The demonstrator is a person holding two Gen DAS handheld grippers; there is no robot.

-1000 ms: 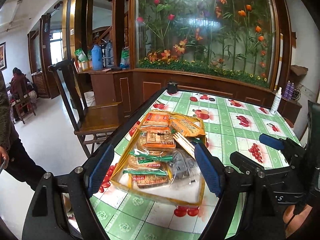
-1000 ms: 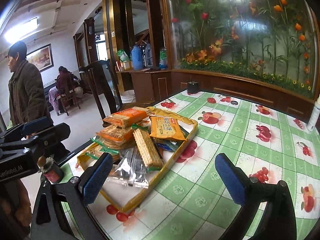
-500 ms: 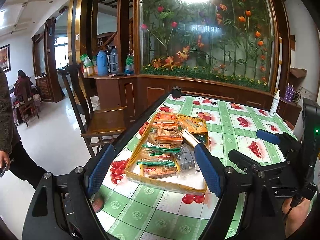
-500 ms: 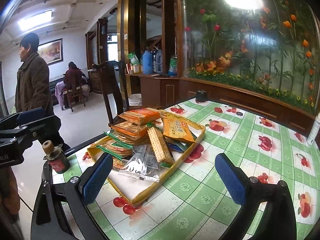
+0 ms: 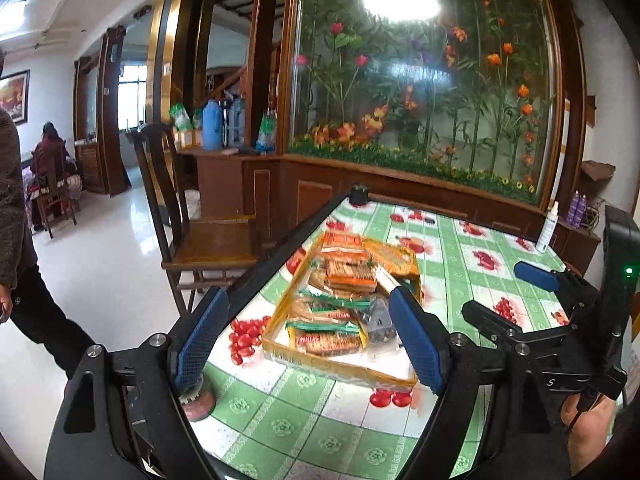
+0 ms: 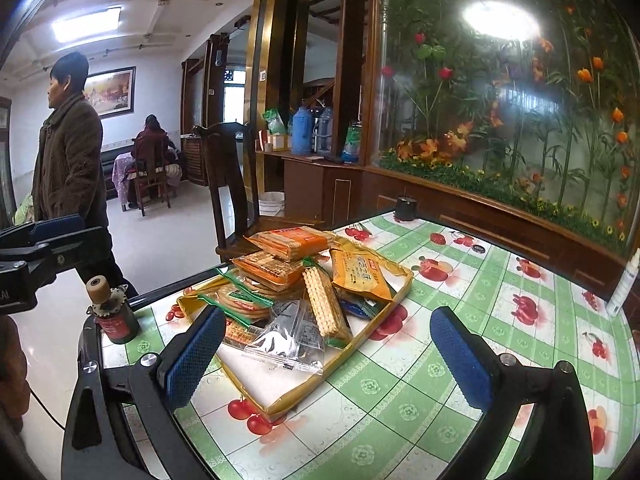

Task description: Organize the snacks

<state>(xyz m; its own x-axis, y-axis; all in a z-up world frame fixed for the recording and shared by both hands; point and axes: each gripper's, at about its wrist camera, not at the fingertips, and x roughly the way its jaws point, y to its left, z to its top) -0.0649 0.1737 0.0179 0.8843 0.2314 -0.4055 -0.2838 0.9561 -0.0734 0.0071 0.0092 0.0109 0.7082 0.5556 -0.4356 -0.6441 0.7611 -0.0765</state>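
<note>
With both the left hand-held gripper [image 5: 308, 344] and right hand-held gripper [image 6: 328, 360] spread and empty, the heaped packets ahead in the shallow yellow cardboard tray [image 6: 360, 344] could slide off if nudged.

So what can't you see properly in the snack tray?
- Left wrist view: the near right corner of the tray hides behind the left tool.
- Both views: bottom packets lie buried under the orange packets.
- Right wrist view: print on the clear packet is too small.
</note>
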